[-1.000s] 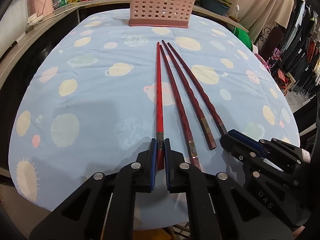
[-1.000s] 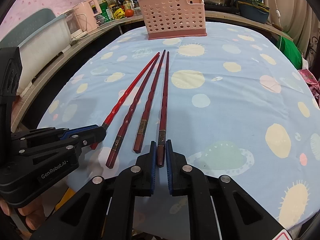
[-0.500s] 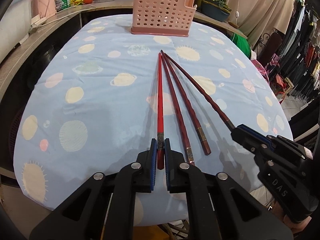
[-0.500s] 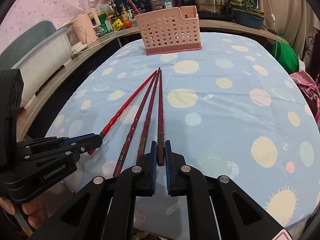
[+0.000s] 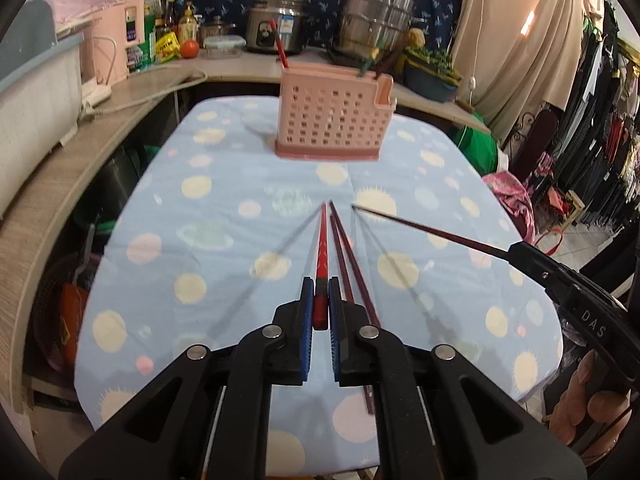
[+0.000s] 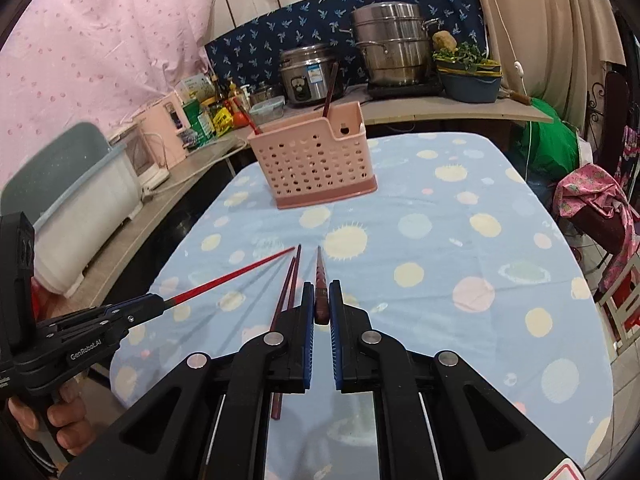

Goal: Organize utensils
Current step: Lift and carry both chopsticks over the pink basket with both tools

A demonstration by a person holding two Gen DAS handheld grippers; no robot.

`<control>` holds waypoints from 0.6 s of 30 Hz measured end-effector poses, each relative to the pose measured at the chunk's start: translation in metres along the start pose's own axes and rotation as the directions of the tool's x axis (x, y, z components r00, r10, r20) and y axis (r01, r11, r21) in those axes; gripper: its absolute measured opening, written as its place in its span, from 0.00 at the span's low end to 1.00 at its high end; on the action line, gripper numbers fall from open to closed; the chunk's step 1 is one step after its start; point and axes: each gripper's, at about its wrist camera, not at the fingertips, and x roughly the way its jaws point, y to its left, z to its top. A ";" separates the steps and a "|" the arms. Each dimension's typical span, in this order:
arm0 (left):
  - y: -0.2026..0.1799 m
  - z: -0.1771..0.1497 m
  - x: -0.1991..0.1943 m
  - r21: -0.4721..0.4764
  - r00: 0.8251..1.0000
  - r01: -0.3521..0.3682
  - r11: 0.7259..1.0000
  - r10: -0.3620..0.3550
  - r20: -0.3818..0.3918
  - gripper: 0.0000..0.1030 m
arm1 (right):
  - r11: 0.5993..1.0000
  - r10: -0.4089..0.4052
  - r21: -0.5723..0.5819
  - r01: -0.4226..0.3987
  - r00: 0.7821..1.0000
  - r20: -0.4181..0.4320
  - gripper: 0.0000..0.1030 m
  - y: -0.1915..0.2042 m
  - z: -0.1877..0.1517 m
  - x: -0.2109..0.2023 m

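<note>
1. The left gripper (image 5: pixel 320 312) grips the red chopstick (image 5: pixel 322 248); the right gripper (image 6: pixel 320 312) grips a dark chopstick (image 6: pixel 321 276).
2. Two dark chopsticks (image 5: pixel 348 264) lie on the tablecloth (image 5: pixel 224 240).
3. Bring each tip slowly over the pink basket (image 5: pixel 332 120), then lower it.
4. The basket's compartments are hidden.

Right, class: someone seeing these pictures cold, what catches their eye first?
Probably the two black tools, each clamped on one chopstick: the left tool holds a bright red chopstick, the right tool a dark red chopstick. Beyond them, a pink perforated basket stands on the planet-patterned tablecloth.
</note>
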 end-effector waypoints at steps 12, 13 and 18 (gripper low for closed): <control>0.004 0.068 -0.010 -0.021 0.992 -0.013 1.000 0.016 0.122 0.07 | 1.000 0.005 0.003 -0.005 0.992 0.124 0.08 -0.005 0.063 -0.002; 0.004 0.072 -0.008 -0.022 0.992 -0.012 1.000 0.015 0.125 0.07 | 1.000 0.007 0.006 -0.008 0.992 0.127 0.08 -0.006 0.066 -0.001; 0.006 0.093 -0.002 -0.029 0.990 -0.018 0.999 0.022 0.137 0.07 | 1.000 0.017 0.016 -0.020 0.990 0.143 0.08 -0.008 0.083 0.005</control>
